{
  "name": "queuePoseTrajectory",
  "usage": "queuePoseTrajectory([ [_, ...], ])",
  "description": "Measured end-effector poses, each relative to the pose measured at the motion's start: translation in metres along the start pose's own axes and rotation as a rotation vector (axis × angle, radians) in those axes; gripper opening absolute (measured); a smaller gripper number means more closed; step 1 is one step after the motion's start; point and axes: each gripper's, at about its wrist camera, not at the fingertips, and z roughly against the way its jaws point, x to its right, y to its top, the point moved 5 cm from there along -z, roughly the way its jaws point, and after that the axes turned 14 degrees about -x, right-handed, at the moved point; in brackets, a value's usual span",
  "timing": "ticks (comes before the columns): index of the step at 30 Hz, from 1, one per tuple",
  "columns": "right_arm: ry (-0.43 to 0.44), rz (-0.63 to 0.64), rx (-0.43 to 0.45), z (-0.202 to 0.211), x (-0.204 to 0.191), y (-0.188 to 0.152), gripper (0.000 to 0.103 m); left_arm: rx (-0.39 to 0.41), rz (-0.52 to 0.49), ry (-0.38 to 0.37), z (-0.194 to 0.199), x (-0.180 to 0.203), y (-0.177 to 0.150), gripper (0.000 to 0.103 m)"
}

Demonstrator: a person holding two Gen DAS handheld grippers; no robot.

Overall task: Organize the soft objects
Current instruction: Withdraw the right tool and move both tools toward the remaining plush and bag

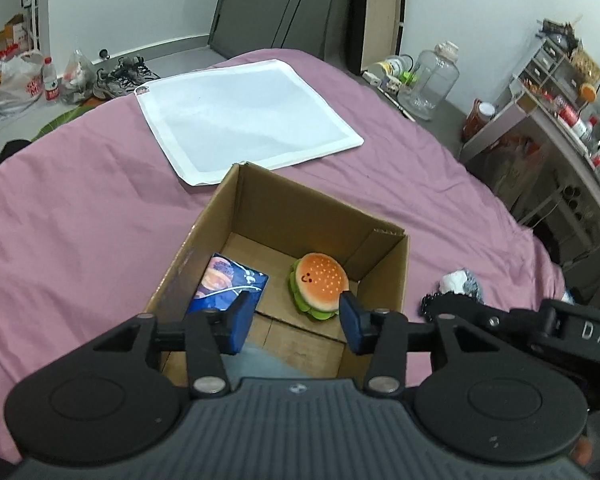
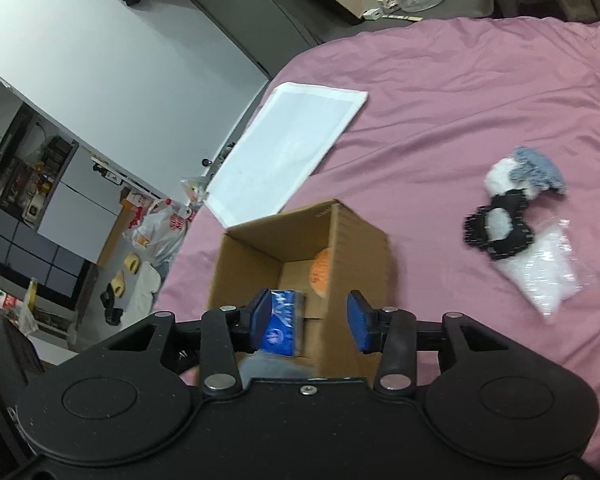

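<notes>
A: Where do things stand around the cardboard box [image 1: 384,276]?

B: It sits open-topped on the pink bedsheet [image 1: 80,208], its far corner just short of the white flat bag [image 1: 244,120]. The sheet to its left is bare, so there is room on that side. Beyond the bed's right edge come a clear jug [image 1: 432,80] and cluttered shelves.

A: And inside?

B: The burger plush [image 1: 318,286] rests on the floor toward the far right wall, tipped on its edge so the bun's face looks up and toward the camera. The blue packet [image 1: 228,284] leans against the left wall, its long axis running from near to far.

A: The grippers?

B: The left gripper [image 1: 292,322] hovers over the near rim, fingers spread wide and holding nothing. The right gripper [image 2: 308,324] is likewise released, empty, above the box's near right wall.

A: Does the right wrist view add anything?

B: Yes. It shows the loose pile right of the box: a black-and-white knit piece [image 2: 496,228], a grey-and-white fluffy item [image 2: 528,172] touching it, and a clear bag of white filling [image 2: 548,272]. The left view catches only their edge. From the right, the burger is just an orange sliver behind the wall.
</notes>
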Motion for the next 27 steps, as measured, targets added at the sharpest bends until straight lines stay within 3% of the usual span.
queuePoseTrajectory([
  [8,-0.035,0.004,0.036,0.018,0.022,-0.002,0.052,0.049,-0.068,0.047,0.021,0.031,-0.003,0.067],
  [11,-0.042,0.002,0.055,0.028,0.029,-0.001,0.058,0.059,-0.073,0.052,0.025,0.040,-0.004,0.070],
  [16,-0.072,0.014,0.095,0.046,0.040,0.004,0.077,0.069,-0.081,0.055,0.029,0.056,-0.007,0.075],
  [21,-0.108,-0.001,0.148,0.063,0.060,0.007,0.084,0.090,-0.089,0.071,0.032,0.070,-0.011,0.079],
  [27,-0.082,-0.066,0.147,0.065,0.093,0.005,0.085,0.079,-0.115,0.101,0.032,0.087,-0.015,0.080],
])
